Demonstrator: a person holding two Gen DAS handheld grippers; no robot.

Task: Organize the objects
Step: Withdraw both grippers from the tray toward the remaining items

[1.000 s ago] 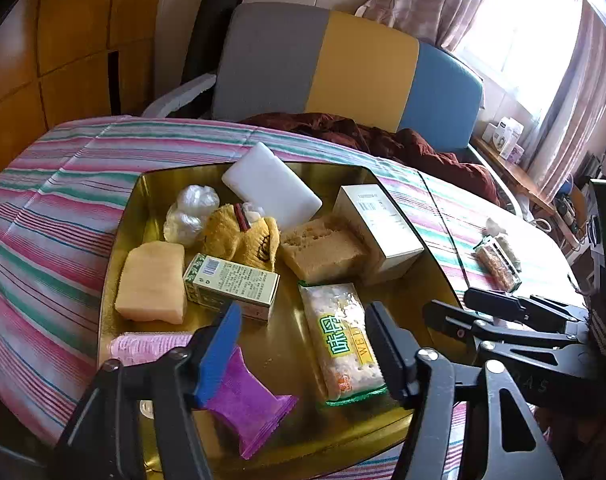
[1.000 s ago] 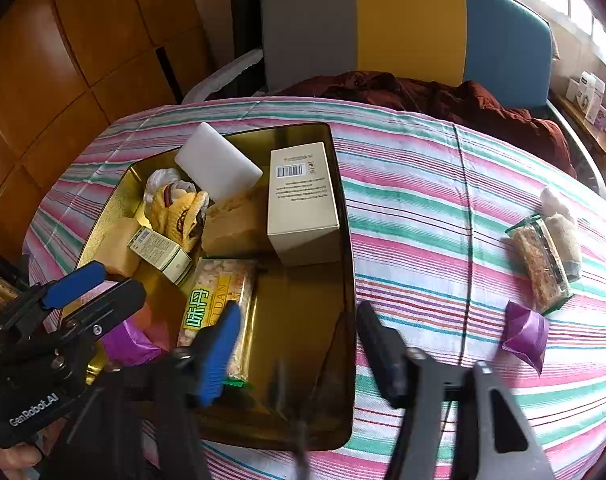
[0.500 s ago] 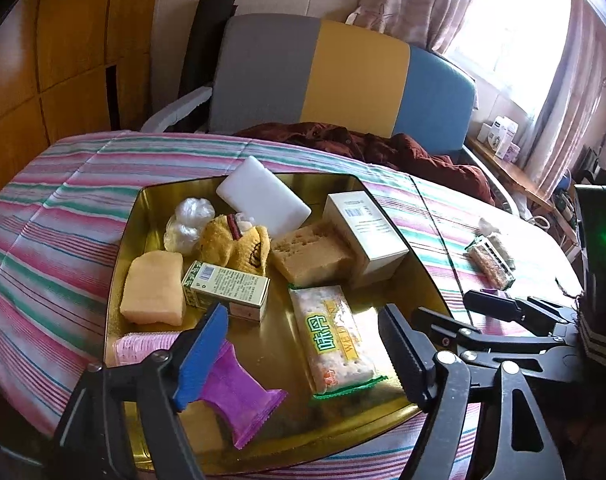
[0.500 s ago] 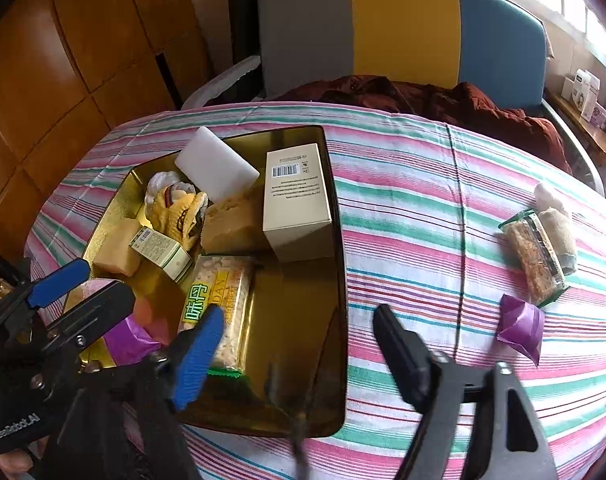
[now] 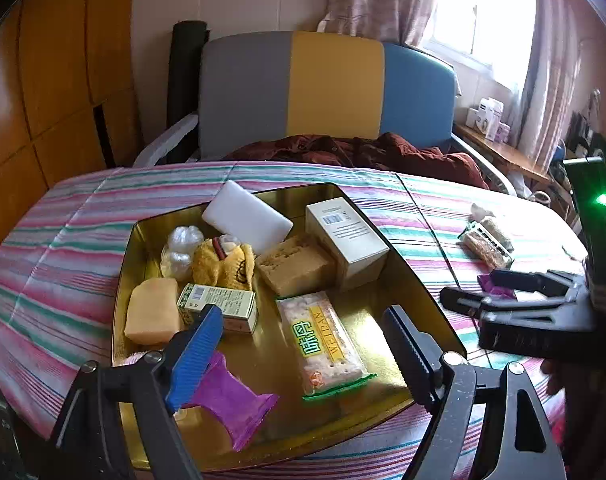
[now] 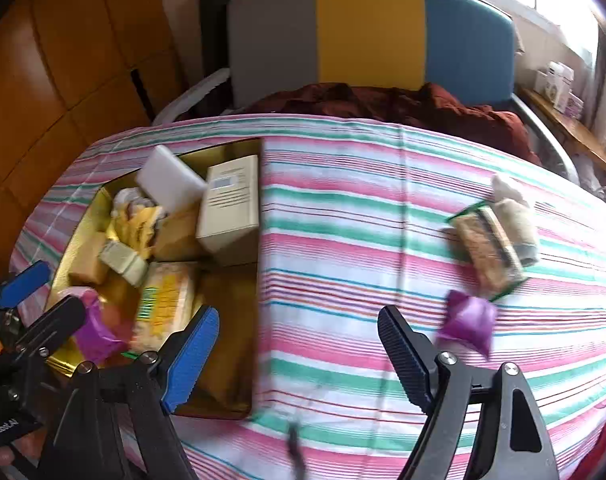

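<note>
A gold tray (image 5: 419, 288) on the striped table holds a cracker pack (image 5: 323, 344), a purple packet (image 5: 231, 400), a cream box (image 5: 345, 236), a white slab (image 5: 247, 216), sponges and a small green box (image 5: 219, 306). My left gripper (image 5: 303, 356) is open and empty above the tray's near end. My right gripper (image 6: 299, 352) is open and empty over the tablecloth right of the tray (image 6: 239, 392). On the cloth lie a purple packet (image 6: 469, 322) and a snack bar (image 6: 489, 254).
A grey, yellow and blue chair (image 5: 323, 84) with a dark red cloth (image 5: 363, 152) stands behind the table. Wooden panels (image 5: 43, 80) are at the left. A shelf with small boxes (image 5: 489, 118) is by the window at the right.
Both grippers have pulled back and up. The right gripper has swung right, from over the tray to over the cloth, nearer the purple packet. Both stay open.
</note>
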